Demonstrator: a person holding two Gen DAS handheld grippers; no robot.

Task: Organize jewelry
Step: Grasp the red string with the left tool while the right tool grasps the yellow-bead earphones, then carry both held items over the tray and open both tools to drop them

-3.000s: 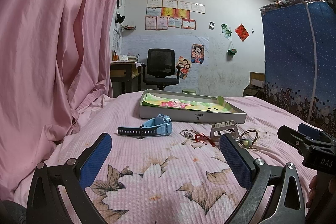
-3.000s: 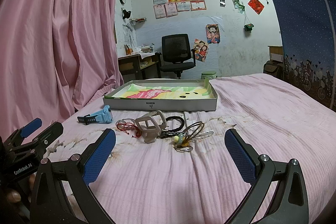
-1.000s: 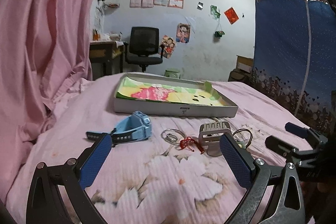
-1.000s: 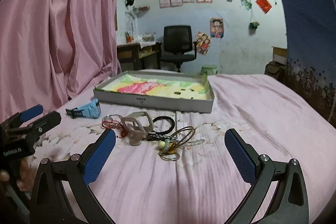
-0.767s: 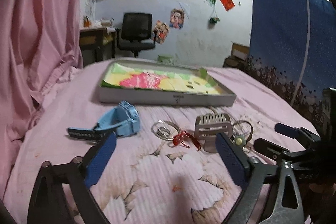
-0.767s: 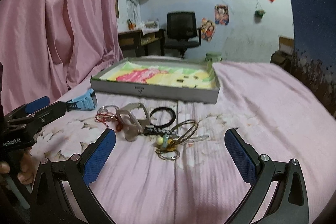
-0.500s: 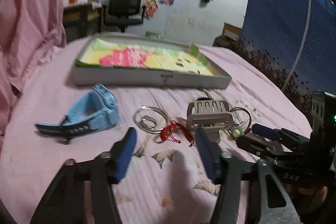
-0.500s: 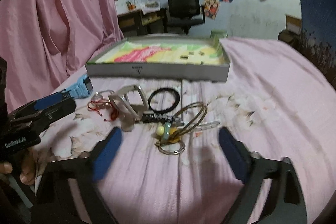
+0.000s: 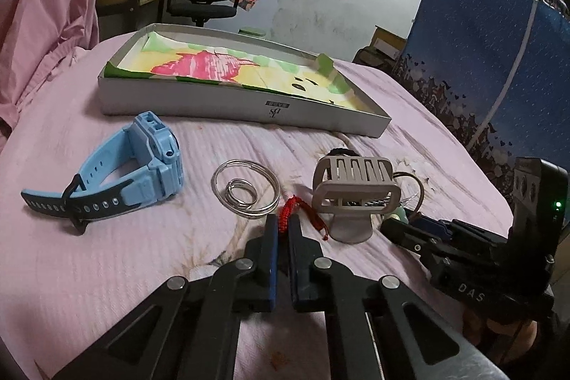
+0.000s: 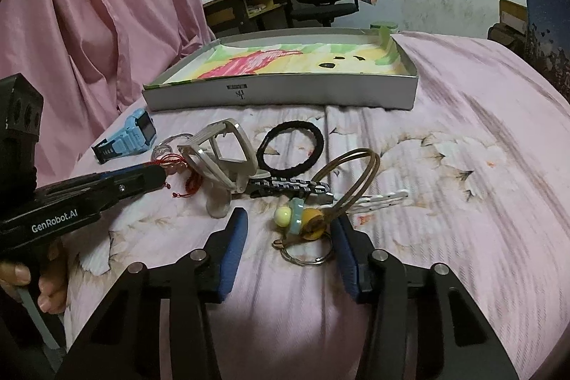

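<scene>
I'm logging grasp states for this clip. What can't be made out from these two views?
- Left wrist view: whether the left gripper actually pinches the red cord bracelet; its own pads hide the contact.
- Left wrist view: the charm keyring, hidden behind the right gripper.
- Both views: the box label, too small.

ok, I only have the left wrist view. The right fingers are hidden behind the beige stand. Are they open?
Observer: Open. The right gripper straddles a yellow-and-green charm on a key ring.
Operator: What's behind the stand?
Observer: A black hair tie lies flat behind the beige stand; a black-and-white band lies by its base.
Operator: And the red cord?
Observer: The red cord carries pinkish beads right at the left gripper tips.
</scene>
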